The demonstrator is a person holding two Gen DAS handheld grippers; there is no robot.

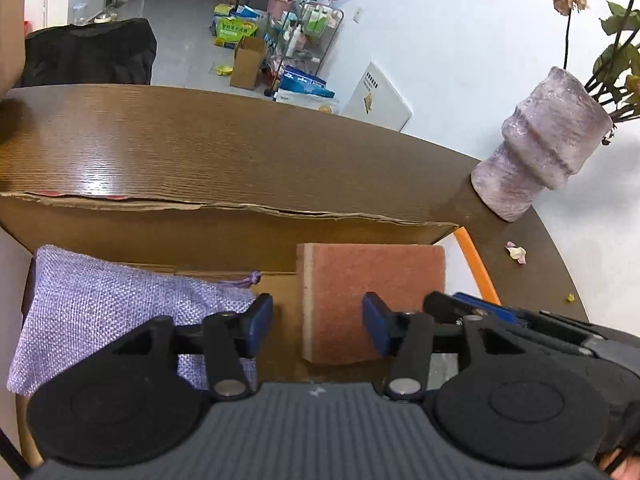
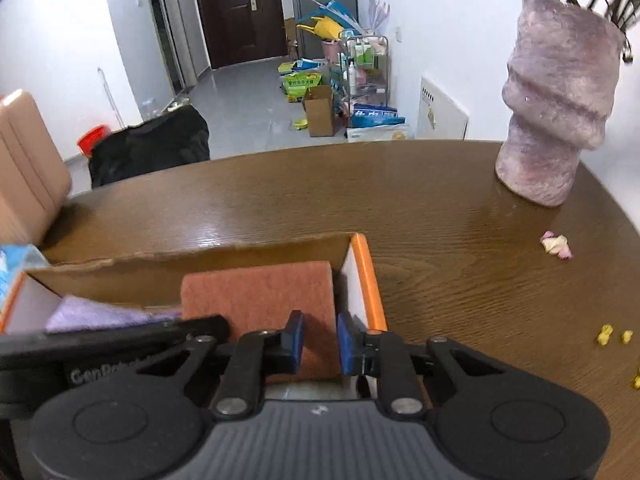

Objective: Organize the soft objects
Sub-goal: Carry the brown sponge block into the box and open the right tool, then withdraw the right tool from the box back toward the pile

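We saw even, bright indoor light in both views. Glare lay in a pale patch on the table [image 1: 96,176], and fainter on the table in the right wrist view. Shadows stayed soft; the vase [image 2: 556,100] cast a weak one. Fisheye bending curved the table edge and darkened the corners. Detail was fairly sharp, slightly soft near the rims.

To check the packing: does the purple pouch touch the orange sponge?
Apart. The left wrist view shows bare cardboard between the purple pouch and the orange sponge.
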